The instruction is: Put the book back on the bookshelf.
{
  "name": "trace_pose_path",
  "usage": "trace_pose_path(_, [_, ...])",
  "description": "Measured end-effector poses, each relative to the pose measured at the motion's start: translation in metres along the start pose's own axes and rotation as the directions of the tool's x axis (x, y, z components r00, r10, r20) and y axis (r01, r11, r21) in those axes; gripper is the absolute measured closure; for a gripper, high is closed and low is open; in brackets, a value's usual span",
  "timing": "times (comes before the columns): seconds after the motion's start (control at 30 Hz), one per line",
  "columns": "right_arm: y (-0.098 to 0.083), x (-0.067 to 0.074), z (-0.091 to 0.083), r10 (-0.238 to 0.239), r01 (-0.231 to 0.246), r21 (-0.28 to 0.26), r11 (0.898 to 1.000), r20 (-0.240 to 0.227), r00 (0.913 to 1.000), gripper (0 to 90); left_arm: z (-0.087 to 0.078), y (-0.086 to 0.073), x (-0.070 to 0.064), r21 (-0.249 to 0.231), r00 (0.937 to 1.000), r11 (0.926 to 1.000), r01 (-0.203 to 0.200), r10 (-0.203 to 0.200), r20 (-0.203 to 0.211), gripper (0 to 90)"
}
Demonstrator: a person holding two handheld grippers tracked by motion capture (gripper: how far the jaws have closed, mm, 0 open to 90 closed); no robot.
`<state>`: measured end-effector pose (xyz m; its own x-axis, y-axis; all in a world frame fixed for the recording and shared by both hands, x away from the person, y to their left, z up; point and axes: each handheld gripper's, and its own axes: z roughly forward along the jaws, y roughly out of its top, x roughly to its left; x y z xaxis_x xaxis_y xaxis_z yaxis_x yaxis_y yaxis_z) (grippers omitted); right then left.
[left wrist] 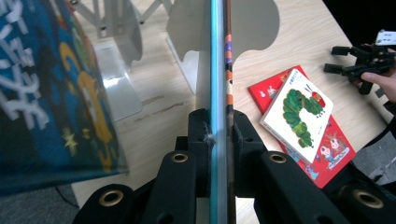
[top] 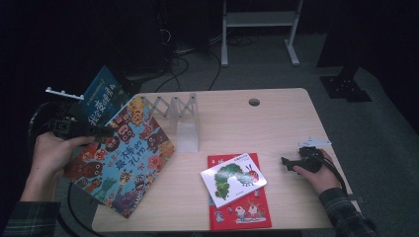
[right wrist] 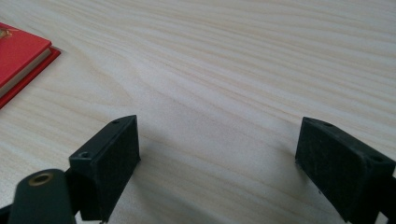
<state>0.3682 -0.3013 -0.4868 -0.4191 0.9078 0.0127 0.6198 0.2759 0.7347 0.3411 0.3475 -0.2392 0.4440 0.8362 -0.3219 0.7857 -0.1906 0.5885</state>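
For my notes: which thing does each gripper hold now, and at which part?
The left gripper clamps the colourful animal picture book by its edge. The right gripper is open above the table, holding nothing.

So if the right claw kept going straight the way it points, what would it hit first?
Probably the red book: the open right claw points left across bare table toward it, though depth is unclear.

Blue animal-patterned book, red book, pale wooden table
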Motion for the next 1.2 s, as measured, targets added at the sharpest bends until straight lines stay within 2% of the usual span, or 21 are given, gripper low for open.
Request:
trace_pose_path(0.37, [0.000, 0.000, 0.000, 0.000, 0.000, 0.000, 1.000, 0.001, 1.0000, 12.6, -0.011, -0.004, 0.013, -0.001, 0.9980, 0.9993, 0.039, -0.039, -0.050, 80.8])
trace_pose_path(0.57, [0.000, 0.000, 0.000, 0.002, -0.002, 0.000, 1.000, 0.003, 1.0000, 12.6, -0.018, -0.008, 0.020, 0.001, 0.9963, 0.9982, 0.060, -0.060, -0.061, 80.8])
trace_pose_path(0.83, [0.000, 0.000, 0.000, 0.002, -0.002, 0.000, 1.000, 0.004, 1.0000, 12.5, -0.022, -0.008, 0.026, -0.002, 0.9906, 0.9970, 0.077, -0.077, -0.113, 80.8])
trace_pose_path(1.2, [0.000, 0.000, 0.000, 0.003, -0.003, 0.001, 1.000, 0.005, 1.0000, 12.5, -0.022, -0.005, 0.033, -0.009, 0.9843, 0.9950, 0.099, -0.099, -0.146, 80.8])
